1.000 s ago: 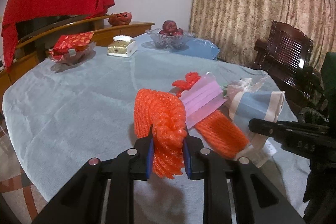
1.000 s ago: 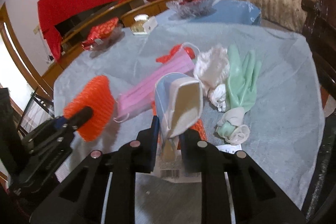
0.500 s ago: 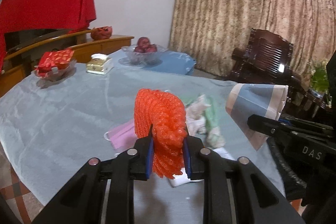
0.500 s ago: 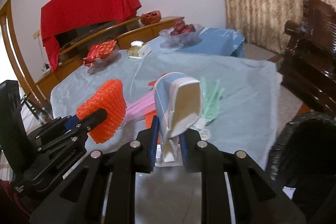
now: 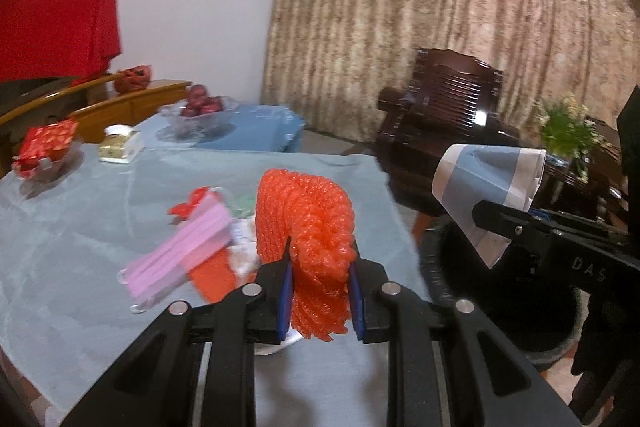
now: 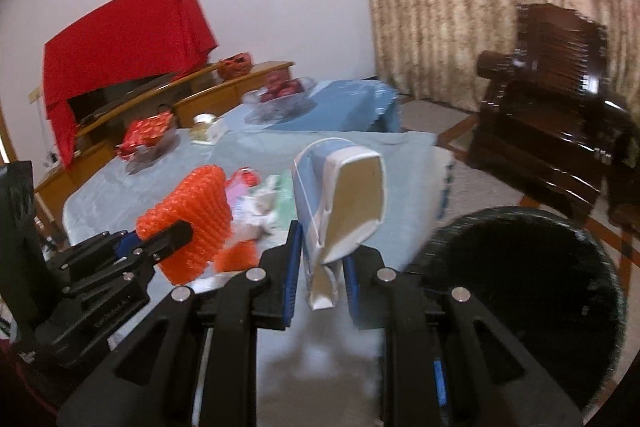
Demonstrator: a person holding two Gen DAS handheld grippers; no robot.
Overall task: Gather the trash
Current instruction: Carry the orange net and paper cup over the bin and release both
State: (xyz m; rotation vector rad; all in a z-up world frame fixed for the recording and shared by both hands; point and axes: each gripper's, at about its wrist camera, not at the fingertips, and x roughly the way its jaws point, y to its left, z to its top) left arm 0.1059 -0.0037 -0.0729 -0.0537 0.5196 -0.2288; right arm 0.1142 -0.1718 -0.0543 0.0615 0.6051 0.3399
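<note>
Since the bin [image 6: 532, 291] sits just right of both claws, left claw [image 5: 320, 291] is clamped on the foam net [image 5: 308, 219] and right claw [image 6: 320, 275] on the carton [image 6: 340, 203], prob so both drop in w/ one trip.

Table under pale cloth [image 5: 80, 227], pink mask [image 5: 180, 259], fruit bowl [image 5: 200, 115], red box [image 5: 48, 143]

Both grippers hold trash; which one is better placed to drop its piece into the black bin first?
Right, probably. The right gripper, shut on the crushed paper cup, sits beside the black bin; the left gripper holds orange foam netting farther off.
</note>
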